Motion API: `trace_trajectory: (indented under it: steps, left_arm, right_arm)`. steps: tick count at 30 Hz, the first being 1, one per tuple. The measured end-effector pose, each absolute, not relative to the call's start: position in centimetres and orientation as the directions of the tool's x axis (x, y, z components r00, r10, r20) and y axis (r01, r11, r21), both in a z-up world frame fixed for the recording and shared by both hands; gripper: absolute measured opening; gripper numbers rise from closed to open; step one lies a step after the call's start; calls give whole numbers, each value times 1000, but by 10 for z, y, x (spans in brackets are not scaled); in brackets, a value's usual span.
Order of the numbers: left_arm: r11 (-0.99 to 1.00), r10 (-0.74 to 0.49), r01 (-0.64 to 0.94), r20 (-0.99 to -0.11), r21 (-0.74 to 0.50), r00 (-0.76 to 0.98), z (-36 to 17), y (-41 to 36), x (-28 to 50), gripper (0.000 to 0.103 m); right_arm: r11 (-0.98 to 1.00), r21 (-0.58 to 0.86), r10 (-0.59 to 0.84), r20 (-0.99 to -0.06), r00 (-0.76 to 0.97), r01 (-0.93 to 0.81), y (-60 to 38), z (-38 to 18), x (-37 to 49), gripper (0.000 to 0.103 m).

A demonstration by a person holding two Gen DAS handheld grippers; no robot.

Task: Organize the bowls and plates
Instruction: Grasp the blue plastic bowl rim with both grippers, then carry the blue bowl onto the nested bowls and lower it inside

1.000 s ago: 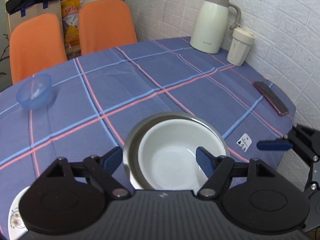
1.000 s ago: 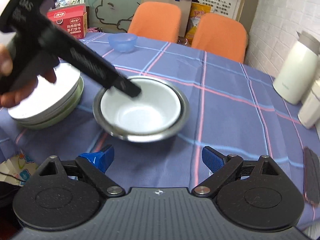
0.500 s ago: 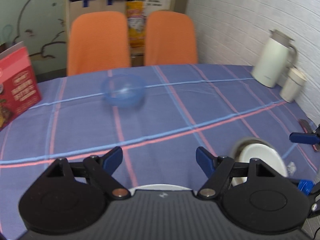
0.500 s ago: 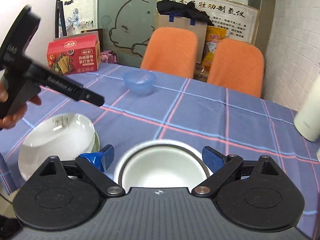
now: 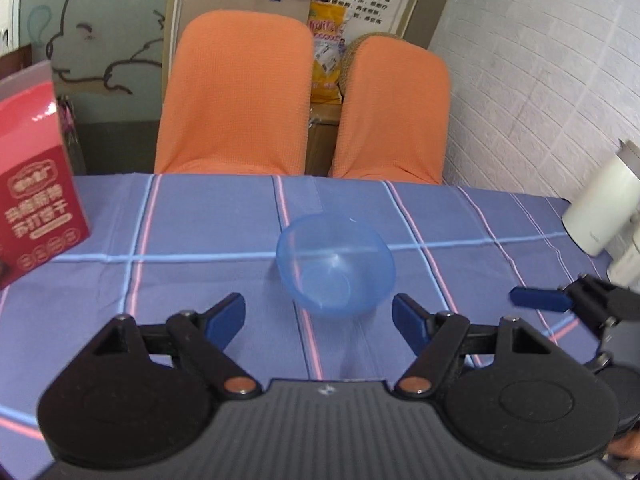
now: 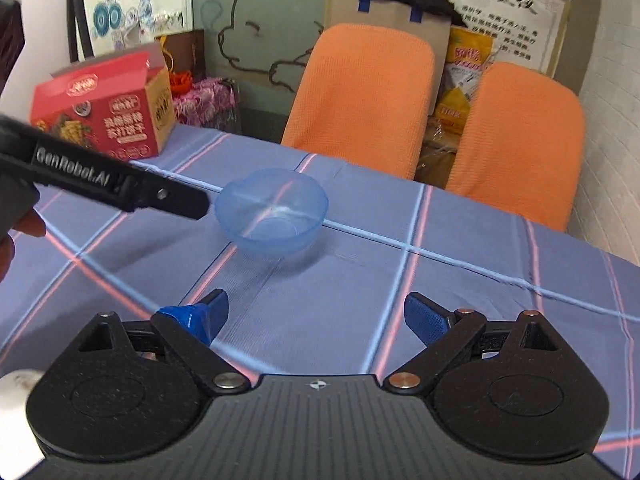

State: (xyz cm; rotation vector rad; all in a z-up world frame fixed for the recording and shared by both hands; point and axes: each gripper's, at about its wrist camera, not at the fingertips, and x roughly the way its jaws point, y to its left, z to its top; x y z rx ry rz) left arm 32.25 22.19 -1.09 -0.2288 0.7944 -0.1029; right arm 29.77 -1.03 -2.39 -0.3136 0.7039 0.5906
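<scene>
A clear blue plastic bowl stands upright on the blue checked tablecloth. My left gripper is open, just short of the bowl, with the bowl between and slightly beyond its blue fingertips. In the right wrist view the same blue bowl lies farther ahead, left of centre. My right gripper is open and holds nothing. The left gripper's black body reaches in from the left, its tip beside the bowl. A white rim shows at the lower left edge.
Two orange chairs stand behind the table's far edge. A red cardboard box sits at the left of the table. A white thermos jug stands at the right by the brick wall.
Both grippers have swung from the nested steel and white bowls toward the far side. The blue bowl now lies close in front of the left gripper; the nested bowls have left view.
</scene>
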Motion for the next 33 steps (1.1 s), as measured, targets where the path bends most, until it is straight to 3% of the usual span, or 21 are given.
trace_trajectory:
  steps: [6, 14, 18, 25, 33]
  left_arm:
    - [978, -145, -20, -747, -208, 648, -42, 225, 378, 75]
    - [975, -177, 11, -749, -222, 638, -62, 220, 411, 72]
    - [972, -211, 46, -761, -232, 613, -70, 220, 416, 37]
    - [980, -192, 72, -771, -187, 608, -64, 222, 404, 35]
    - [972, -220, 81, -746, -219, 629, -37, 218, 373, 35]
  right_arm:
    - [758, -82, 390, -738, 551, -647, 18, -49, 330, 82]
    - [744, -76, 397, -749, 530, -664, 34, -57, 344, 82]
    - [734, -62, 425, -734, 529, -677, 40, -60, 347, 80]
    - [702, -66, 473, -701, 534, -709, 60, -52, 337, 81]
    - [708, -59, 489, -678, 549, -704, 47, -24, 309, 82]
